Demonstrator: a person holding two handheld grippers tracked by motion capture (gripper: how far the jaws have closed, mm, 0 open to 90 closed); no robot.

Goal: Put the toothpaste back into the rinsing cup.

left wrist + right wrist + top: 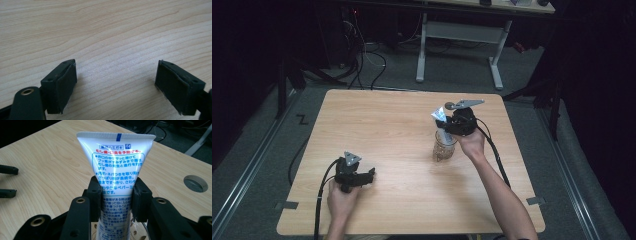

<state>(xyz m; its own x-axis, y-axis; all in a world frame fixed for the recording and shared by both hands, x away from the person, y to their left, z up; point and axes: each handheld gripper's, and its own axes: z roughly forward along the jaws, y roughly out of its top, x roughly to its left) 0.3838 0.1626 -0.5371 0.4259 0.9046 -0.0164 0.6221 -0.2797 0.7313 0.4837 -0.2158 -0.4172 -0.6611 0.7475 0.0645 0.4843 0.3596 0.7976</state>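
A white toothpaste tube [117, 170] with blue and red print stands upright, its crimped end up, and my right gripper [116, 197] is shut on its middle. The tube's lower end reaches into a clear patterned glass [117, 231] just below the jaws. From above, the right gripper [460, 121] holds the tube [439, 115] over the glass [444, 146] at the table's right centre. My left gripper [357, 176] lies low at the front left, jaws wide open, with bare wood between its pads [65, 86].
The wooden table [392, 130] has a round cable hole [195, 183] near its far edge. The left gripper's jaw tips [8, 181] show at the left of the right gripper view. A desk frame [462, 45] and cables stand on the floor behind.
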